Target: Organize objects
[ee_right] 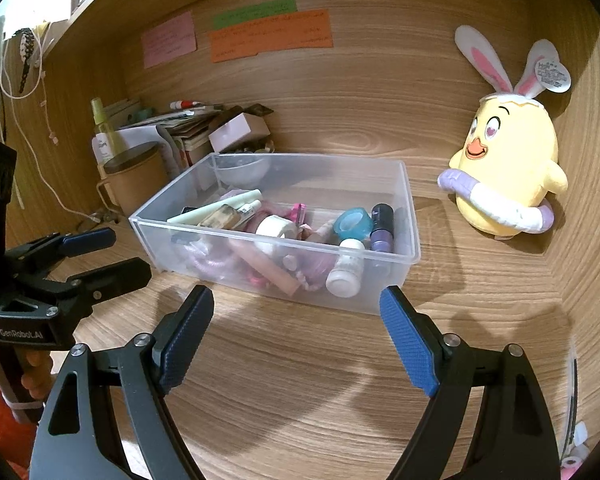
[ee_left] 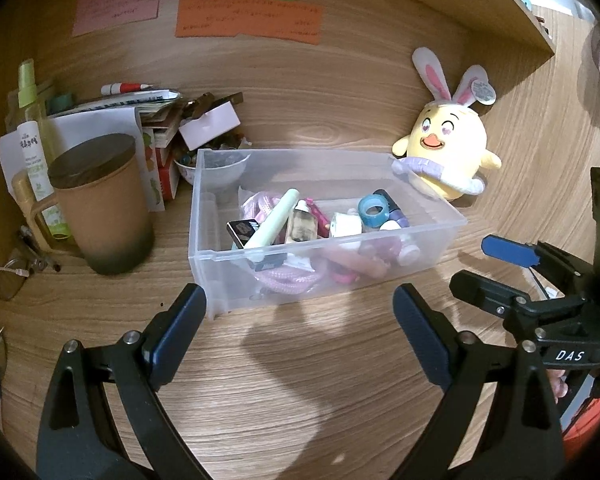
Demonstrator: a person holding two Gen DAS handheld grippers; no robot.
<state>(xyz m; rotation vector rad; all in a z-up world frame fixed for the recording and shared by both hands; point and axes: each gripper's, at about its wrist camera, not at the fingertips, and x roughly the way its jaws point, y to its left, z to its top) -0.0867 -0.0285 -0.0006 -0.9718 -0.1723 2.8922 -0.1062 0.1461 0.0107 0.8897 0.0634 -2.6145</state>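
A clear plastic bin (ee_left: 420, 236) (ee_right: 410, 216) sits on the wooden desk, holding several small items: a pale green tube (ee_left: 274, 220), a blue tape ring (ee_left: 374, 210) (ee_right: 354, 222), a white tape roll (ee_right: 278, 226), a purple bottle (ee_right: 381, 226), a white bottle (ee_right: 345, 268) and pink cord (ee_left: 288, 280). My left gripper (ee_left: 300, 312) is open and empty just in front of the bin; it also shows in the right wrist view (ee_right: 108, 254). My right gripper (ee_right: 298, 312) is open and empty in front of the bin; it also shows in the left wrist view (ee_left: 480, 264).
A yellow chick plush with bunny ears (ee_left: 450, 148) (ee_right: 508, 172) leans at the back right. A brown lidded mug (ee_left: 100, 204) (ee_right: 134, 176), spray bottles (ee_left: 30, 96), stacked papers and boxes (ee_left: 148, 120) and a small bowl (ee_left: 220, 168) crowd the left. Coloured notes (ee_left: 248, 16) hang on the back wall.
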